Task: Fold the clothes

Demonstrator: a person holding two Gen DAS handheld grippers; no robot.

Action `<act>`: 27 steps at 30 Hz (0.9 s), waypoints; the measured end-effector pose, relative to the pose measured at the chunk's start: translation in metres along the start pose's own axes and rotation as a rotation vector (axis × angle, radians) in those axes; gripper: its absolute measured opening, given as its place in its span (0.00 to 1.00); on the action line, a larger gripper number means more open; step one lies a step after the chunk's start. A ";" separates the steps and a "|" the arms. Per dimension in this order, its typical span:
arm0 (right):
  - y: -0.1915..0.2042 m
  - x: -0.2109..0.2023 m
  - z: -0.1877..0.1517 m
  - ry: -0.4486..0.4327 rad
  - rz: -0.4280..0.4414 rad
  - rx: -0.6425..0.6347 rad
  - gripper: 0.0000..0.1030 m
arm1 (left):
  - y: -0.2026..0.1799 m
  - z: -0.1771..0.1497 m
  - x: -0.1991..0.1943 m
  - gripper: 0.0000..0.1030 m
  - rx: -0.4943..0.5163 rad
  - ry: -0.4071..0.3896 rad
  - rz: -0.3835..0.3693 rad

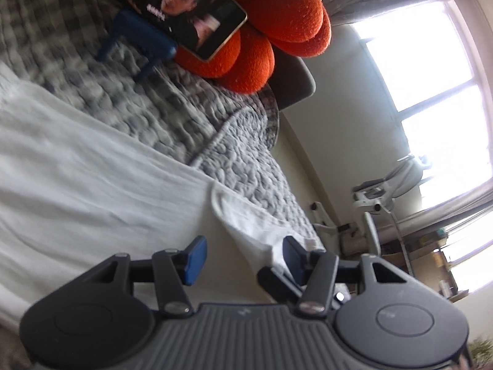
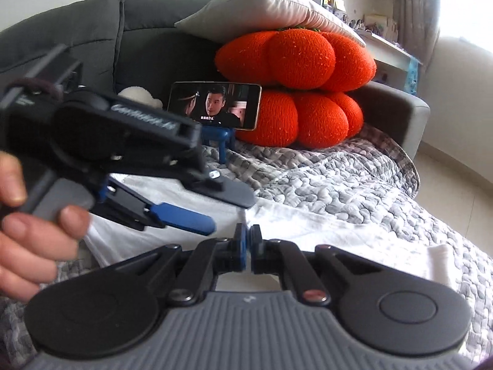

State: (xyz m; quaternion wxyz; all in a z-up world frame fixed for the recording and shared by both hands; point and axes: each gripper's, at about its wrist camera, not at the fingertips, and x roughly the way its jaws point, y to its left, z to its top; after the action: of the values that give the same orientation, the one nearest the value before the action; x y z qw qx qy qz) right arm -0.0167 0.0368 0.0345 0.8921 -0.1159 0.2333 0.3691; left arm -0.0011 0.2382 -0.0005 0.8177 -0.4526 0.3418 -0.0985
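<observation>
White garment (image 1: 92, 166) lies spread across the grey quilted blanket (image 2: 339, 178) that covers the sofa, reaching ahead of both my grippers and off to the left of my left one; from the right wrist I see it as a pale sheet (image 2: 308, 228) directly beyond my closed fingertips. I cannot tell what kind of clothing it is, though a rounded hem or cuff edge lies just ahead of my left gripper. Behind it, well past the cloth, sit the orange pumpkin cushions (image 2: 295, 92) with a grey pillow (image 2: 268, 12) on top, and a phone (image 2: 215, 104) propped on a small blue stand (image 2: 218, 138) leans against them. My left gripper (image 1: 243, 254) has its jaws parted over the fabric, with a fold of white cloth rising between the blue pads but not pinched by either. My right gripper (image 2: 247, 246) is shut tight, pads together; whether a thin edge of cloth is caught between them I cannot tell. My left hand (image 2: 27, 225) shows at the left of the right view. I judge the folding to be early: the garment looks mostly flat, and most folds are yet to be made.
</observation>
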 end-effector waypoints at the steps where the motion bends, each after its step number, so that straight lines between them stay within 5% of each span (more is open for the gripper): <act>1: 0.000 -0.001 0.000 -0.001 0.001 0.002 0.02 | 0.000 0.001 0.004 0.56 -0.008 0.008 -0.005; 3: 0.000 -0.003 0.001 -0.001 0.002 0.006 0.02 | -0.003 0.002 0.014 0.53 -0.007 0.025 -0.017; 6: 0.001 -0.004 0.002 -0.002 0.000 0.011 0.02 | -0.011 0.005 0.030 0.25 0.002 0.057 0.010; 10: 0.002 -0.003 0.002 -0.006 -0.011 0.016 0.02 | -0.014 0.010 0.038 0.02 0.020 0.027 0.051; 17: 0.018 -0.003 0.015 -0.020 -0.001 0.025 0.03 | -0.030 0.015 0.009 0.02 0.163 -0.113 0.071; 27: 0.051 0.015 0.034 0.016 0.109 0.033 0.03 | -0.009 0.029 -0.030 0.02 0.285 -0.150 0.149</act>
State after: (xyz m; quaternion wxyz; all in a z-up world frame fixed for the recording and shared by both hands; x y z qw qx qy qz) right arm -0.0324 0.0952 0.0548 0.8705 -0.0912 0.2527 0.4123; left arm -0.0039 0.2666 0.0313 0.9019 -0.3116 0.2948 -0.0510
